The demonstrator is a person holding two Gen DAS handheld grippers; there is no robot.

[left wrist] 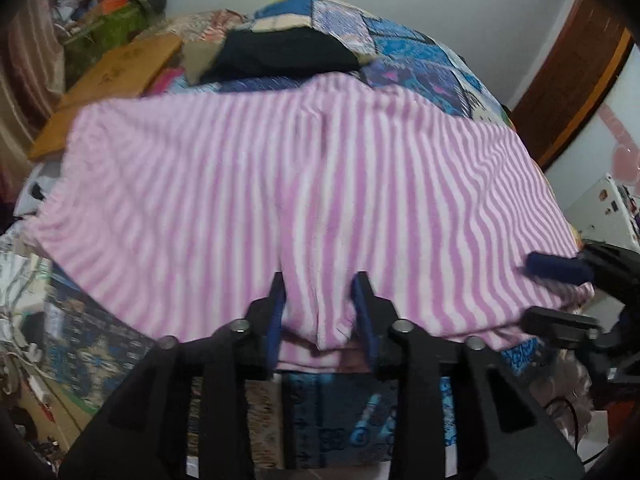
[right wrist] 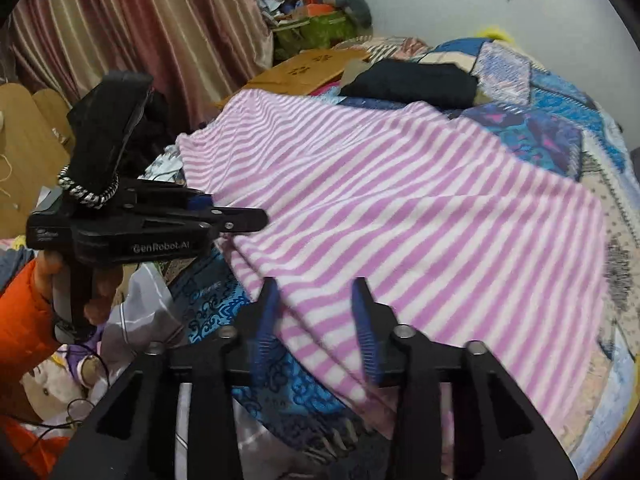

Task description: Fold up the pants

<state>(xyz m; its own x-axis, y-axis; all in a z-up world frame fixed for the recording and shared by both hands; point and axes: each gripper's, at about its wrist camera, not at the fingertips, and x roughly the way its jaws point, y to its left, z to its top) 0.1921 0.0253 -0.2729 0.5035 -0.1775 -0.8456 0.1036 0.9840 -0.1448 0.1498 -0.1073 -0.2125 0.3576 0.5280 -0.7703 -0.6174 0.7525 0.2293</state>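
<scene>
While pants (left wrist: 304, 184) lie spread on the bed (right wrist: 560, 136), I'm mid-fold w/ both grippers parted.
L gripper (left wrist: 320, 292) and R gripper (right wrist: 316, 300) straddle near hem, not pinching; next: re-pinch edge, carry across.

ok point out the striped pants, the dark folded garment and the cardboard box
striped pants (left wrist: 280, 184), left wrist view, middle of the fabric
dark folded garment (right wrist: 412, 80), right wrist view, its top face
cardboard box (left wrist: 120, 68), left wrist view, its flat top

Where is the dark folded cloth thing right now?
In both wrist views the dark folded cloth lies on the patchwork quilt just beyond the far edge of the striped pants, with a brown cardboard box to its left.
</scene>
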